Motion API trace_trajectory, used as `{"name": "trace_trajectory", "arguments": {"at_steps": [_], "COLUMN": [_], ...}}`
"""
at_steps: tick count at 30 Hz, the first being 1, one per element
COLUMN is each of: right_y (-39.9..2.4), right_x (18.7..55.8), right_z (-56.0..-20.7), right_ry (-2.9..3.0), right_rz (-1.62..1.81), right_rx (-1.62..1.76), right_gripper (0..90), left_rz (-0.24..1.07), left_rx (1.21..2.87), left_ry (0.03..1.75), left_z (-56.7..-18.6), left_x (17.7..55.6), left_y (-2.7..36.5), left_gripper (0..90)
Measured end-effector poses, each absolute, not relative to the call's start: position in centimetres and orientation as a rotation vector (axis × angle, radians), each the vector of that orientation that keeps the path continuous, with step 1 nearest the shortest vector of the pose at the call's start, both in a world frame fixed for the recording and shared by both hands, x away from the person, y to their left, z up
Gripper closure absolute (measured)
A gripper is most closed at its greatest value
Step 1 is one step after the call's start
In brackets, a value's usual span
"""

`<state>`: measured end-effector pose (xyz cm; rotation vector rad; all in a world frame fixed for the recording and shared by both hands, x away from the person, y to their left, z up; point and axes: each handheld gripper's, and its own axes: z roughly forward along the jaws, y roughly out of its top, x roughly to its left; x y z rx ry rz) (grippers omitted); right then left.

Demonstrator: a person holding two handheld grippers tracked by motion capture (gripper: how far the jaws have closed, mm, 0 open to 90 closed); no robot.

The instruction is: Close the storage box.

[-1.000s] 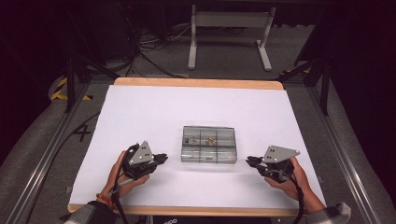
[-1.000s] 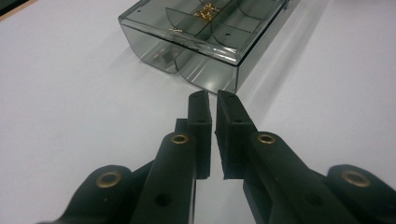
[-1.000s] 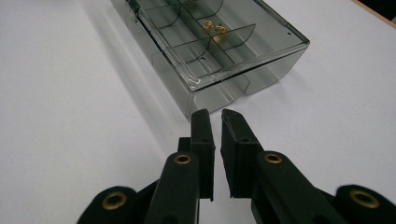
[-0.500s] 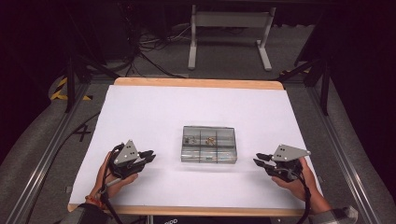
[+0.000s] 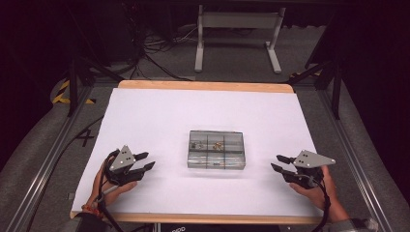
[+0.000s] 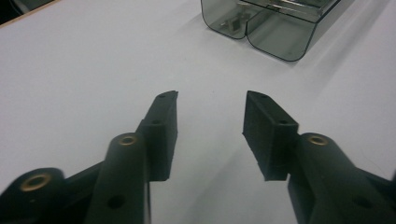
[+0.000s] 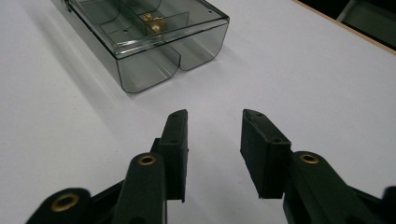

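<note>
A table (image 5: 145,116) with a white top and a light wooden rim along its 12 o'clock and 6 o'clock edges carries one thing. A smoky clear plastic compartment box (image 5: 216,150) lies flat just toward 6 o'clock of the centre, its lid shut. Small brass-coloured parts (image 5: 218,144) sit in its compartments on the 12 o'clock side.

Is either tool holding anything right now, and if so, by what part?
Nothing is held. The left tool and right tool have just been opening, with bare table between the jaws; the clear compartment box sits apart between them.
</note>
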<state>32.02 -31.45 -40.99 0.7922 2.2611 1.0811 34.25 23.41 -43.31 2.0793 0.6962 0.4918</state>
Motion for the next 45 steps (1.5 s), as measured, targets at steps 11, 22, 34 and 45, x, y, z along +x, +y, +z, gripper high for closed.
{"name": "trace_trajectory", "arguments": {"at_steps": [11,22,34,45], "right_y": [-33.8,-36.2,-37.1,-36.9], "right_x": [31.6,31.2,30.3,30.4], "right_z": [-42.1,-43.3,-44.3,-44.3], "right_ry": [2.167,2.024,1.897,1.921], "right_rz": [1.089,1.059,1.09,1.064], "right_rx": [0.877,1.04,1.088,1.088], "right_gripper": [45.0,15.4,10.1,10.5], "left_rz": [0.534,0.557,0.569,0.551], "left_rx": [2.039,1.94,1.824,1.838], "left_ry": [0.8,0.882,0.886,0.885], "left_z": [-44.6,-45.6,-45.8,-45.9], "left_x": [33.8,33.2,32.5,32.7], "left_y": [25.0,26.7,27.8,27.7], "left_gripper": [27.0,11.4,6.3,7.1]}}
